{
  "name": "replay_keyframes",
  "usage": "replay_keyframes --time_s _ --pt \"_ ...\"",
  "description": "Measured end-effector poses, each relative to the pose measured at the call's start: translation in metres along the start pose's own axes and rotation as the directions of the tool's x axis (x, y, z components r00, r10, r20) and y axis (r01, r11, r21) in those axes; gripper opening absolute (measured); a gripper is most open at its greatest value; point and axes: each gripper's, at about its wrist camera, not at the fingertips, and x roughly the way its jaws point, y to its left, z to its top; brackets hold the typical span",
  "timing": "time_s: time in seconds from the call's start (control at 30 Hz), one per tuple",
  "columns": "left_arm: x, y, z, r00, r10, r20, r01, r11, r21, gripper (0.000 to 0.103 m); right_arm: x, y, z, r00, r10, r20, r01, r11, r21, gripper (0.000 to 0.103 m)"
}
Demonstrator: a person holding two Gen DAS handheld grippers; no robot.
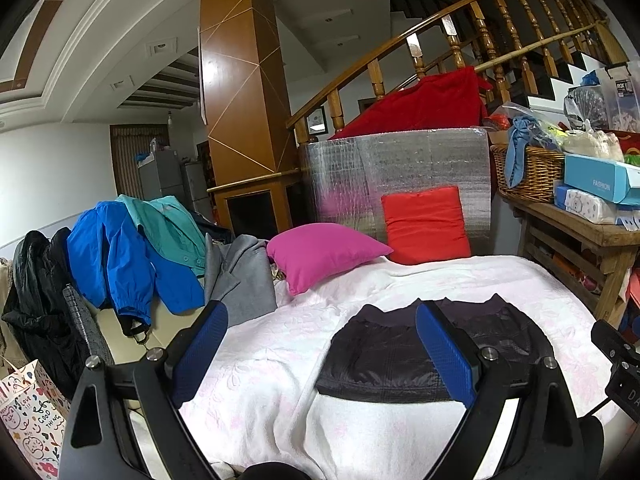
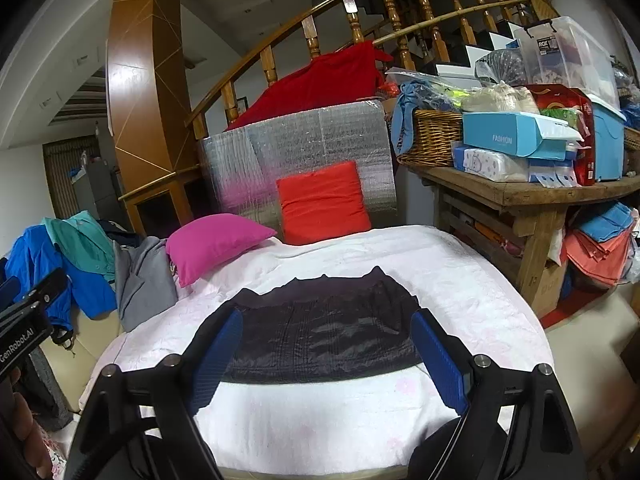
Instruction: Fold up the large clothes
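Note:
A dark quilted garment (image 1: 384, 356) lies folded into a flat rectangle on the white-pink blanket (image 1: 280, 360); it also shows in the right wrist view (image 2: 320, 336). My left gripper (image 1: 326, 344) is open and empty, held above the blanket, with the garment behind its right finger. My right gripper (image 2: 326, 352) is open and empty, hovering just in front of the garment, its blue pads (image 2: 440, 356) standing on either side of it. Nothing is held.
A magenta pillow (image 1: 320, 252) and a red pillow (image 1: 424, 224) lie at the blanket's far end. Blue, teal, grey and black jackets (image 1: 132, 256) pile up at the left. A cluttered wooden table (image 2: 520, 192) stands at the right.

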Motion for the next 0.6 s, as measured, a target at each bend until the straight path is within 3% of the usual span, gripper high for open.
replay_keyframes --time_s 0.6 --pt "0.0009 0.0059 0.0008 1.000 0.007 0.000 -0.007 1.000 -0.015 0.095 0.0016 0.0022 0.0012 1.000 0.001 -0.001 -0.001 1.000 -0.007 0.088"
